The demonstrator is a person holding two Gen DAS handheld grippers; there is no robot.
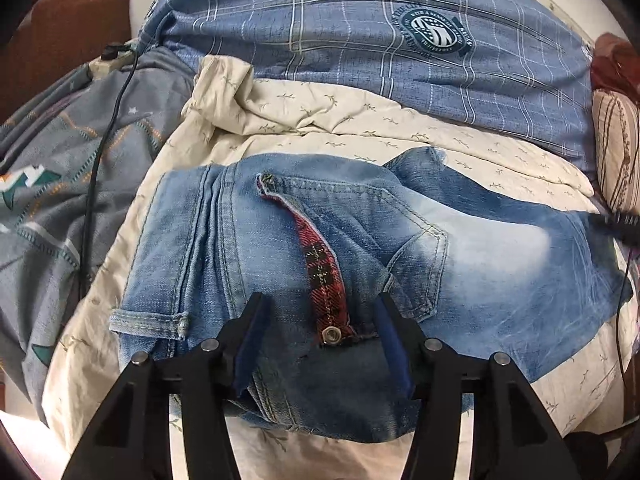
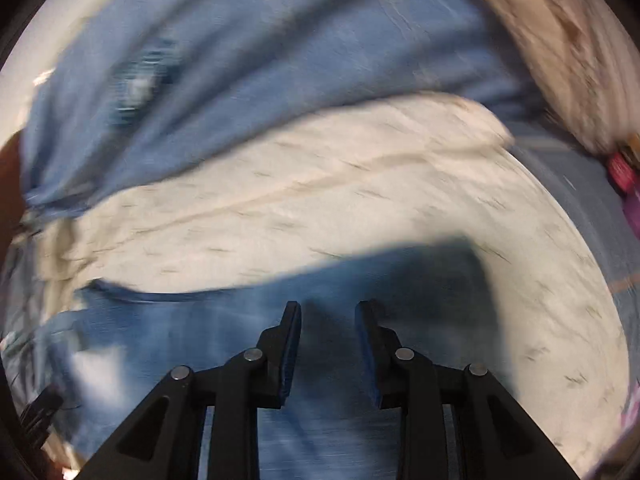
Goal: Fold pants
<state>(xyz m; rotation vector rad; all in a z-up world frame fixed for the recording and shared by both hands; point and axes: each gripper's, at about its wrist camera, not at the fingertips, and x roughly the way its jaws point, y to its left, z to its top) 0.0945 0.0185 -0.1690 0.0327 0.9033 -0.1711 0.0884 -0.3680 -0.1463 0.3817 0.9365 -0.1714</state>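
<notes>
Pants of faded light-blue denim, folded into a compact bundle, are laid on a cream bedsheet printed with small sprigs, near the front of the bed. The waistband is seen turned open, a red-and-black plaid lining strip and a round metal button being exposed at the middle of the bundle; a stitched back pocket is shown just right of the strip, and a belt loop at the left edge. Left hand-held gripper, black with blue pads: held over the near edge of the pants, jaws apart, the button and lining lying between them with neither pad pressed on the cloth. Right hand-held gripper, same make: recorded in a blurred view above the darker right end of the denim, jaws parted by a narrow gap, nothing clamped between them. Behind the pants, a blue plaid quilt with a round teal emblem is piled across the bed. At left, a grey patterned blanket is crossed by a thin black cable. At far right, a striped beige cushion is partly seen.
</notes>
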